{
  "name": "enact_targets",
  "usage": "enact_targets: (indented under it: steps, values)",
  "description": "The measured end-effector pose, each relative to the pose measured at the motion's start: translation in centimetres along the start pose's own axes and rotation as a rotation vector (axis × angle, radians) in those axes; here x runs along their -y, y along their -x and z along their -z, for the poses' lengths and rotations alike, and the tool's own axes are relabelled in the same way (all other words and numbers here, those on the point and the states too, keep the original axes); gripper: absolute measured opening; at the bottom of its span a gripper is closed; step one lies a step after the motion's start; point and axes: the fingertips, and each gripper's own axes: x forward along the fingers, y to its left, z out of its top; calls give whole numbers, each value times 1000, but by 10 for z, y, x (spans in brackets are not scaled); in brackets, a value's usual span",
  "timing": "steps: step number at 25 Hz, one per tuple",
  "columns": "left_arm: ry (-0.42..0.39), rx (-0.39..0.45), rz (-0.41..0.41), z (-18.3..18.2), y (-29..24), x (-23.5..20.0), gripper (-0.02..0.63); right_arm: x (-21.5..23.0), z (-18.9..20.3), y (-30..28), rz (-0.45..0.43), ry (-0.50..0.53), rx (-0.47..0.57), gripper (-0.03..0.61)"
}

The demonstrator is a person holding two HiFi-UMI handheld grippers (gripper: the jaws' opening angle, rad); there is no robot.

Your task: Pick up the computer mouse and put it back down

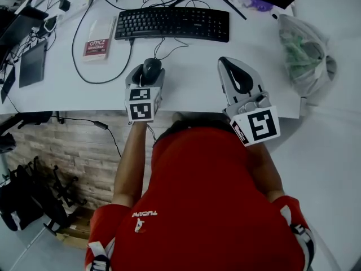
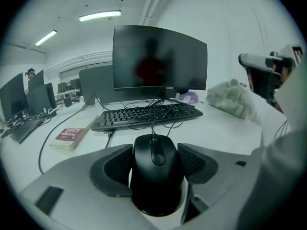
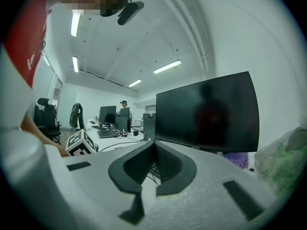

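The black computer mouse (image 1: 151, 68) sits between the jaws of my left gripper (image 1: 150, 70) near the front of the white desk (image 1: 192, 86). In the left gripper view the mouse (image 2: 156, 171) fills the gap and both dark pads (image 2: 112, 169) press against its sides. Its cable runs back toward the keyboard (image 2: 146, 115). I cannot tell whether the mouse rests on the desk or hangs just above it. My right gripper (image 1: 225, 62) hovers to the right of the mouse, apart from it. Its jaws meet at the tips (image 3: 154, 145) with nothing between them.
A black keyboard (image 1: 172, 23) lies behind the mouse, with a dark monitor (image 2: 158, 61) beyond it. A red and white book (image 1: 96, 45) is at the left, near a dark tablet (image 1: 32, 64) and loose cables. A crumpled plastic bag (image 1: 304, 52) sits at the desk's right end.
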Motion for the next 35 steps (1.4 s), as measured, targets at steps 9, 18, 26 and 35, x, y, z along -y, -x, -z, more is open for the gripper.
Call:
enact_targets:
  steps: [9, 18, 26, 35]
  values:
    - [-34, -96, -15, 28, -29, -6, 284, 4, 6, -2, 9, -3, -17, 5]
    - [-36, -154, -17, 41, -40, -7, 285, 6, 9, -6, 7, -9, -25, 5]
    - [-20, -145, -6, 41, -42, -8, 285, 5, 11, -11, -5, -11, -28, 5]
    - [-9, -82, -1, 15, -19, -6, 287, 3, 14, -15, -24, -17, -32, 5]
